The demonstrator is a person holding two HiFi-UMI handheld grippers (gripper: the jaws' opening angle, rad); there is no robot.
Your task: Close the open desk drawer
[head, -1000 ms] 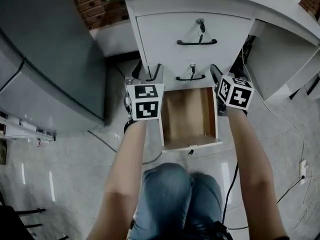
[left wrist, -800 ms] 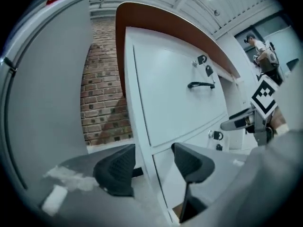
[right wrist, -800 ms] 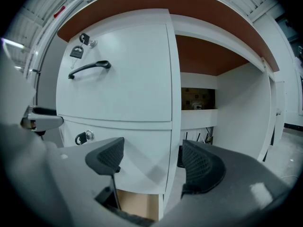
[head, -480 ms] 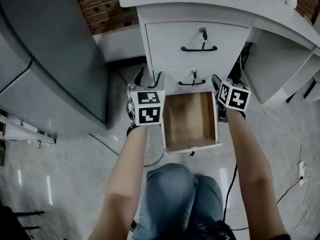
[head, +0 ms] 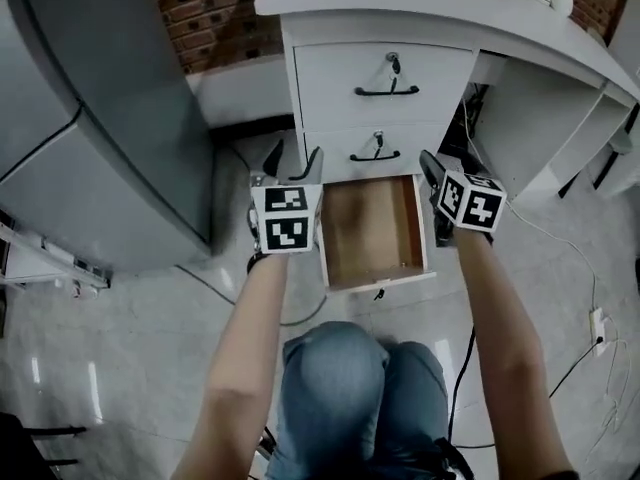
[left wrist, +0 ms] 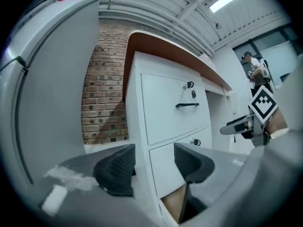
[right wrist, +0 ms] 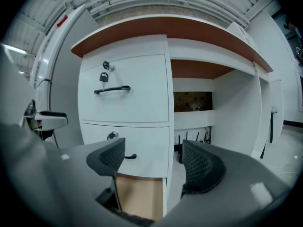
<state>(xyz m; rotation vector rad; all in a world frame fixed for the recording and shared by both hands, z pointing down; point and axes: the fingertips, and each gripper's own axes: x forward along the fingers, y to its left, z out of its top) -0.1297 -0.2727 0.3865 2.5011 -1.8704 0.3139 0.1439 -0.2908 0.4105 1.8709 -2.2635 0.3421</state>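
Observation:
The bottom drawer point(head: 372, 230) of the white desk cabinet point(head: 383, 68) stands pulled out, its wooden inside bare. My left gripper point(head: 294, 160) hovers open beside the drawer's left side, and in the left gripper view point(left wrist: 154, 167) the cabinet's corner edge shows between its fingers. My right gripper point(head: 440, 168) hovers by the drawer's right side. Its jaws have just been closing a little but stand wide open point(right wrist: 154, 162), gripping nothing. The open drawer point(right wrist: 139, 195) shows below them. Neither gripper touches the drawer front point(head: 380, 280).
Two shut drawers with black handles point(head: 386, 90) and keys sit above the open one. A large grey appliance point(head: 90, 118) stands at the left and a brick wall point(head: 200, 8) behind. Cables point(head: 575, 258) trail over the tiled floor at the right. The person's knees point(head: 360, 388) are right before the drawer.
Both grippers have drawn back a little from the cabinet toward the person, along the drawer's sides. The drawer stays open.

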